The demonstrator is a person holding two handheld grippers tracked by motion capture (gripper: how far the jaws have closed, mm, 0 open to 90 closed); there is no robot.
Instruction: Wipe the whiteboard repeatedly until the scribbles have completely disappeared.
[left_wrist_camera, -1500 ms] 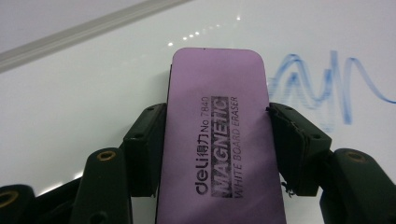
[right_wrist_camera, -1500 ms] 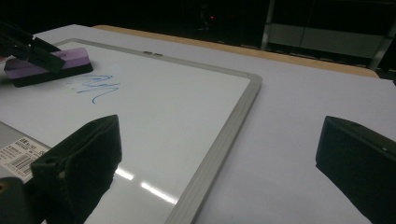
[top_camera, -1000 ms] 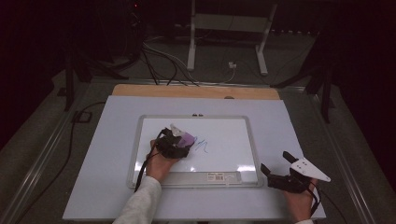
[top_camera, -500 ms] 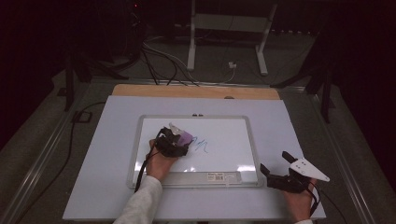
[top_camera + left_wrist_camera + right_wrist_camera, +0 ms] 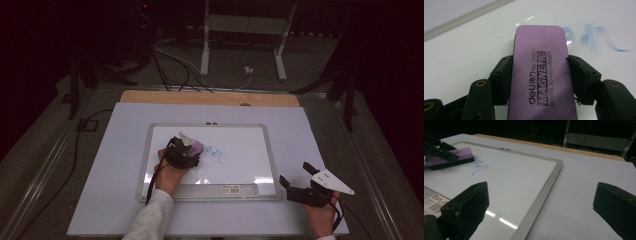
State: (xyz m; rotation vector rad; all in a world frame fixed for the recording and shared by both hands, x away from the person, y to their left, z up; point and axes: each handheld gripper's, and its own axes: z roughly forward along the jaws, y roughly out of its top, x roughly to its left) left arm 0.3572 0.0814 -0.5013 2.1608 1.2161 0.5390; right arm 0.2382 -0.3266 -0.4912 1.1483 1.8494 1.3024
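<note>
right gripper [image 5: 296, 181]: jaws wide apart, holds nothing, by the board's near right corner | left gripper [image 5: 192, 148]: squeezes the purple eraser [image 5: 541, 75] | eraser: flat on the board [image 5: 240, 167], just beside blue scribble [image 5: 214, 154]

A large pale lavender-white sheet [image 5: 125, 165] covers the tabletop, with a light wooden board edge [image 5: 210, 98] showing along its far side. Beyond it, on the dark floor, stand the white metal legs of a stand [image 5: 242, 30] (black cables [image 5: 170, 65] trail beside it).
</note>
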